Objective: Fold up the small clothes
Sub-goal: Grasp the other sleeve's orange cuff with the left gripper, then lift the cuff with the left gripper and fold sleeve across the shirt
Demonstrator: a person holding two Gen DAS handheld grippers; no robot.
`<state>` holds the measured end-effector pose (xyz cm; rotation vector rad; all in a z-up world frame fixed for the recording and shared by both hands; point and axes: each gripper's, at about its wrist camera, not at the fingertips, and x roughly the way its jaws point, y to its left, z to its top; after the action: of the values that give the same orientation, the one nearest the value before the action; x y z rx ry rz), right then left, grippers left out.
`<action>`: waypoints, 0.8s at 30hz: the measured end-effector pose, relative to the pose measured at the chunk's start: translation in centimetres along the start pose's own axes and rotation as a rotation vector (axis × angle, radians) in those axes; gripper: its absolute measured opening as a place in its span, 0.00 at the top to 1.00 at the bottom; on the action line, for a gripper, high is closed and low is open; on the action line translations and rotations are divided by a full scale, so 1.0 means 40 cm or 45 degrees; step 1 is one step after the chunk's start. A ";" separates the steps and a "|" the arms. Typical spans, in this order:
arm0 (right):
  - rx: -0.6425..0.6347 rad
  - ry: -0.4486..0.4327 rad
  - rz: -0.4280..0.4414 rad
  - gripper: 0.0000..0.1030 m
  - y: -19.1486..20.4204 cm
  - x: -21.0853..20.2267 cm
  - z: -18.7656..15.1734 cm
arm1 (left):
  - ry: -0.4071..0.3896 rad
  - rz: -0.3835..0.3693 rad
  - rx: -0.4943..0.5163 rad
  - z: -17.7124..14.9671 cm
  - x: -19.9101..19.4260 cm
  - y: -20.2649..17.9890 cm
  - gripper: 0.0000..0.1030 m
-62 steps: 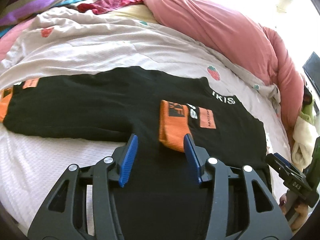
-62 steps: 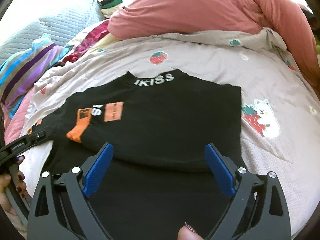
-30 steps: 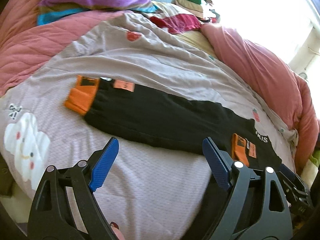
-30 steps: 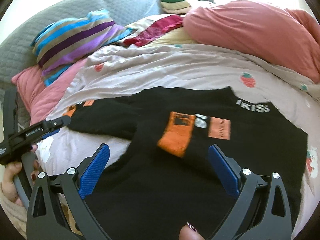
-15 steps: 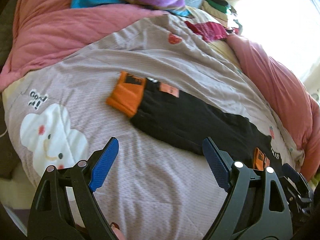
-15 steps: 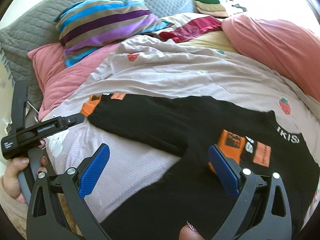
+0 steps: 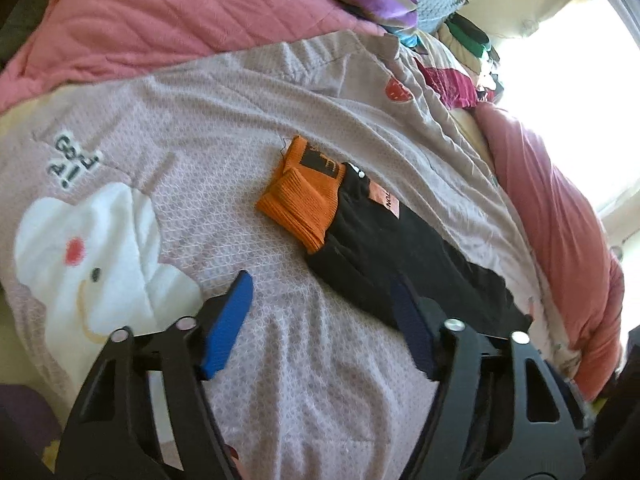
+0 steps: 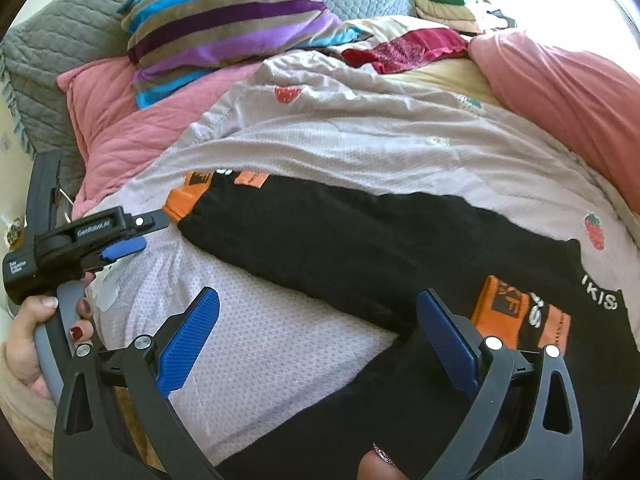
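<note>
Garment: black long-sleeved knit top (image 8: 400,248) with orange ribbed cuffs, lying flat on the bed; one sleeve stretched out toward the pillow end, the other folded across the body.
Bed cover: pale lilac textured quilt (image 8: 280,344) printed with strawberries and a white cartoon animal, carrying the garment.
Pillows: pink quilted pillow (image 8: 120,112) at the head end, striped blue-purple cushion (image 8: 224,20) on top.
Outstretched cuff: orange ribbed cuff (image 7: 300,200) flat on the quilt.
Left gripper (image 7: 322,324): blue-padded jaws wide apart, holding nothing, just short of the sleeve.
Right gripper (image 8: 320,344): jaws wide apart, empty, above the garment's body.
</note>
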<state>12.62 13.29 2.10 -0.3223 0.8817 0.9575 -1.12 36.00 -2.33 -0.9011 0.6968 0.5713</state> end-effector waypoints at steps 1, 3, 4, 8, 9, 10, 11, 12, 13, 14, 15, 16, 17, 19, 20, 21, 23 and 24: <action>0.007 0.005 0.004 0.04 0.001 0.004 -0.002 | 0.008 -0.020 -0.020 0.003 0.009 0.004 0.50; 0.047 0.024 0.025 0.04 -0.003 0.016 -0.008 | 0.015 -0.057 -0.068 0.009 0.025 0.016 0.56; 0.065 0.031 0.034 0.04 -0.005 0.020 -0.012 | 0.017 -0.066 -0.085 0.011 0.033 0.019 0.59; 0.087 0.054 0.040 0.04 -0.007 0.028 -0.026 | 0.033 -0.091 -0.137 0.022 0.069 0.028 0.68; 0.088 0.059 0.038 0.04 -0.007 0.029 -0.030 | 0.028 -0.097 -0.149 0.027 0.078 0.029 0.68; 0.090 0.064 0.038 0.04 -0.009 0.030 -0.034 | 0.025 -0.101 -0.158 0.031 0.083 0.029 0.68; 0.095 0.071 0.036 0.04 -0.011 0.031 -0.039 | 0.022 -0.104 -0.169 0.038 0.091 0.028 0.68; 0.101 0.077 0.034 0.04 -0.014 0.031 -0.044 | 0.016 -0.105 -0.175 0.043 0.096 0.027 0.68; 0.106 0.080 0.033 0.04 -0.018 0.032 -0.047 | 0.006 -0.103 -0.182 0.049 0.100 0.027 0.68; 0.112 0.086 0.027 0.04 -0.024 0.032 -0.052 | -0.002 -0.100 -0.192 0.055 0.105 0.028 0.68; 0.118 0.088 0.020 0.04 -0.030 0.032 -0.055 | -0.007 -0.098 -0.201 0.061 0.111 0.029 0.68; 0.123 0.090 0.014 0.04 -0.036 0.032 -0.058 | -0.010 -0.097 -0.204 0.066 0.117 0.028 0.68; 0.132 0.092 0.004 0.04 -0.045 0.030 -0.062 | -0.010 -0.090 -0.203 0.070 0.122 0.027 0.77; 0.145 0.091 -0.009 0.04 -0.060 0.025 -0.066 | 0.012 -0.085 -0.204 0.079 0.134 0.021 0.89; 0.154 0.089 -0.019 0.04 -0.069 0.020 -0.069 | 0.017 -0.086 -0.199 0.083 0.136 0.015 0.89; 0.161 0.085 -0.029 0.04 -0.078 0.014 -0.072 | 0.014 -0.083 -0.173 0.087 0.130 0.005 0.92; 0.180 0.078 -0.050 0.04 -0.098 0.004 -0.079 | -0.003 -0.101 -0.130 0.091 0.111 -0.015 0.93; 0.191 0.076 -0.060 0.04 -0.109 -0.002 -0.083 | -0.015 -0.112 -0.110 0.092 0.098 -0.028 0.93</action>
<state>14.47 8.82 -0.46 -0.2427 0.9907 0.8365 3.29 39.16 -3.08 -1.0032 0.6222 0.5309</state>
